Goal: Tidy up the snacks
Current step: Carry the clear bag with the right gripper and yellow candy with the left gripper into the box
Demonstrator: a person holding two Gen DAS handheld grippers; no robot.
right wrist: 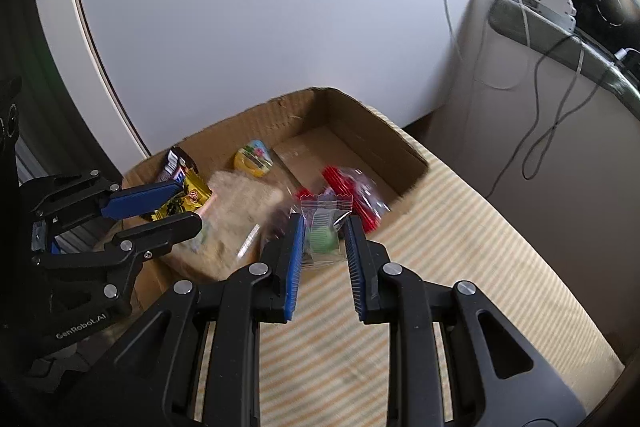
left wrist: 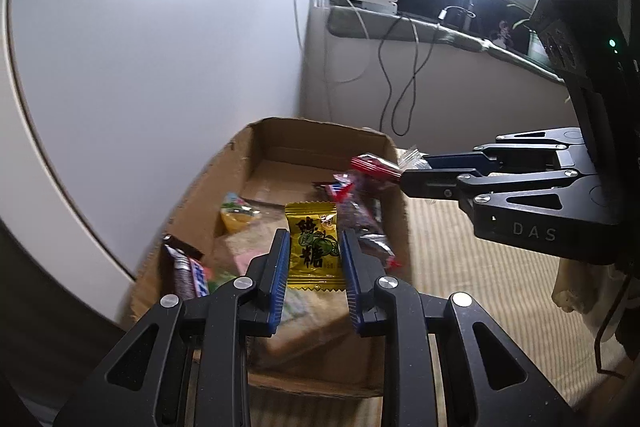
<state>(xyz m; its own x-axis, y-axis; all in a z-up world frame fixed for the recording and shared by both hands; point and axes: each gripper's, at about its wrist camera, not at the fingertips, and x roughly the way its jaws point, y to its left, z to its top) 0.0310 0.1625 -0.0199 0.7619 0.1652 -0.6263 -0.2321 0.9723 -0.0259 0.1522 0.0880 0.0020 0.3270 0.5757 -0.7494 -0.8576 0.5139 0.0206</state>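
Item 1: yellow candy packet (left wrist: 313, 247). Judged light, thin and crinkly, likely slick; best taken across its flat middle, clear of the serrated end seals. Yellow foil, black characters, green lime picture. Pinched upright between the blue pads of the left gripper (left wrist: 313, 259), above the cardboard box (left wrist: 320, 131)

Item 2: clear sachet (right wrist: 323, 231). Judged very light and soft, the film apt to slip; grip across the body over the green contents. Transparent wrapper, round green sweet inside. Pinched in the right gripper (right wrist: 322, 247), over the box's near edge

Item 3: box on striped cloth (right wrist: 460, 267), already holding a red packet (right wrist: 352, 195), a yellow cup (right wrist: 254, 158), a chocolate bar (right wrist: 176, 163), a pale bag (right wrist: 240, 211)
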